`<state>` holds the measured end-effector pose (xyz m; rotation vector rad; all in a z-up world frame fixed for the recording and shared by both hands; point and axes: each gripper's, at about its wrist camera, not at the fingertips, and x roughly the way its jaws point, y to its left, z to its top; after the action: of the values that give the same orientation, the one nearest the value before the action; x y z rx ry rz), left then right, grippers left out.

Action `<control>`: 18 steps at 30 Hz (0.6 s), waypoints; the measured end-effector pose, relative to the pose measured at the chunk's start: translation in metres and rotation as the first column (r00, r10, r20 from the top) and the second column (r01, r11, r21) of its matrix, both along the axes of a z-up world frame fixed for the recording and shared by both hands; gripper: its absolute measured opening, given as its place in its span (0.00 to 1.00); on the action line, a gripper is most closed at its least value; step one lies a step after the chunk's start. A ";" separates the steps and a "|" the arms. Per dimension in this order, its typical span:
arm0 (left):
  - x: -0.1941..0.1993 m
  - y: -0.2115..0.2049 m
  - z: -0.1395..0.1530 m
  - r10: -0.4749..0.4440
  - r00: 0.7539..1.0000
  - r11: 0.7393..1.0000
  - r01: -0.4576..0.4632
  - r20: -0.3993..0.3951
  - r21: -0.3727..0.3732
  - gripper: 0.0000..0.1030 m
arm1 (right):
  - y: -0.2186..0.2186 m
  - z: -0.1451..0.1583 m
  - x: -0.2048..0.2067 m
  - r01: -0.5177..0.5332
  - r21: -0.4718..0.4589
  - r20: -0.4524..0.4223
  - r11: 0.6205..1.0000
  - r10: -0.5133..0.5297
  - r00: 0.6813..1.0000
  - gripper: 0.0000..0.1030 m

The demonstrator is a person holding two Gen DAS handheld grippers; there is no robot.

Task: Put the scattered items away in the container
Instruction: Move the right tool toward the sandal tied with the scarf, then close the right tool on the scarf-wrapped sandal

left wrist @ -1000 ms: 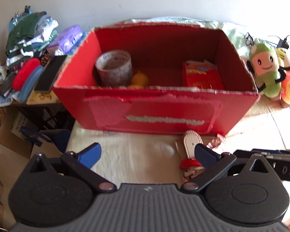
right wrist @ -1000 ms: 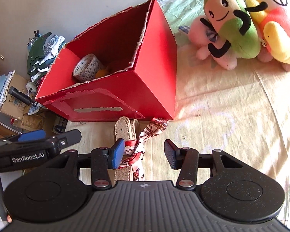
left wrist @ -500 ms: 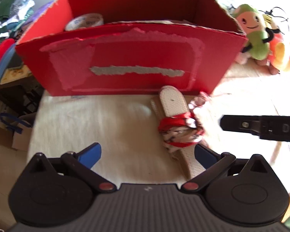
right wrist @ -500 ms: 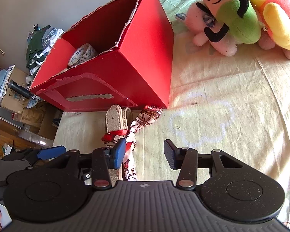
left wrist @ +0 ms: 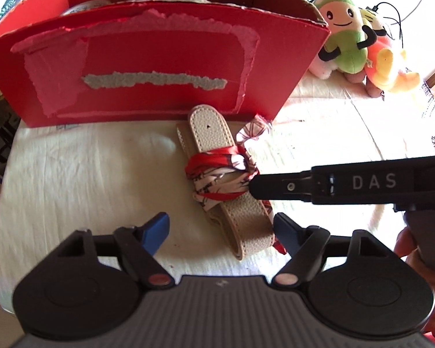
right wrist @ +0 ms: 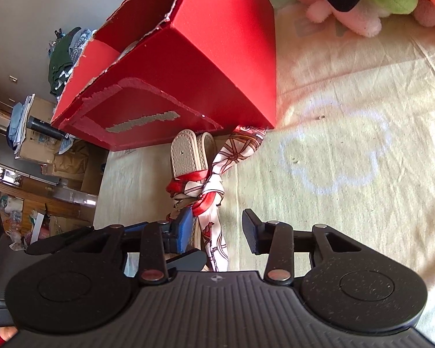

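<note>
- Beige leather strap (left wrist: pixel 214 145), bound with a red patterned scarf (left wrist: pixel 220 174), lies on the cream cloth (left wrist: pixel 87 174) just before the red cardboard box (left wrist: pixel 159 58).
- Left gripper (left wrist: pixel 221 227) is spread wide around the strap's near end.
- Right gripper (right wrist: pixel 216 232) gapes at the scarf; contact perhaps, hard to tell.

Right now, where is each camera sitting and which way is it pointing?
Left wrist: on the left hand-held gripper, low over the bed, facing the red box; its open fingers, the right hand-held gripper and a hand show.
Right wrist: on the right hand-held gripper, facing the box corner; its open fingers show.
Shared: the beige strap tied with a scarf, the box, the plush toys.
</note>
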<state>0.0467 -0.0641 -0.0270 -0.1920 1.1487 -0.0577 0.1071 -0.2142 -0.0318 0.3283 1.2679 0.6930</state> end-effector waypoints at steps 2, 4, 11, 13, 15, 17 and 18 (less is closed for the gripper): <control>-0.001 0.002 0.000 -0.003 1.000 1.000 0.003 0.004 0.002 0.78 | 0.001 -0.002 0.001 -0.006 0.016 -0.027 1.000 0.007 1.000 0.38; -0.002 0.005 0.001 -0.003 1.000 1.000 0.003 0.007 0.001 0.79 | 0.002 -0.003 0.001 -0.017 0.040 -0.055 0.999 0.019 0.998 0.30; -0.013 0.016 0.007 0.004 0.999 0.999 -0.006 0.036 0.043 0.85 | 0.027 0.010 -0.011 -0.137 0.034 0.009 0.990 0.136 0.991 0.23; -0.017 0.018 0.009 0.005 0.999 0.998 -0.009 0.051 0.068 0.87 | 0.038 0.011 -0.017 -0.175 0.008 0.045 0.985 0.175 0.984 0.23; -0.021 0.022 0.009 0.011 0.998 0.995 -0.016 0.057 0.097 0.89 | 0.045 0.010 -0.019 -0.211 0.005 0.060 0.977 0.211 0.976 0.24; -0.025 0.027 0.008 0.026 0.998 0.992 -0.032 0.049 0.121 0.85 | 0.051 0.006 -0.019 -0.237 0.020 0.047 0.971 0.236 0.971 0.23; -0.026 0.029 0.006 0.032 0.999 0.991 -0.037 0.042 0.125 0.84 | 0.054 0.004 -0.019 -0.243 0.027 0.034 0.970 0.242 0.970 0.22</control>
<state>0.0205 -0.0348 -0.0214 -0.0979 1.1048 0.0411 0.0885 -0.1605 -0.0278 0.1880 1.2815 0.9229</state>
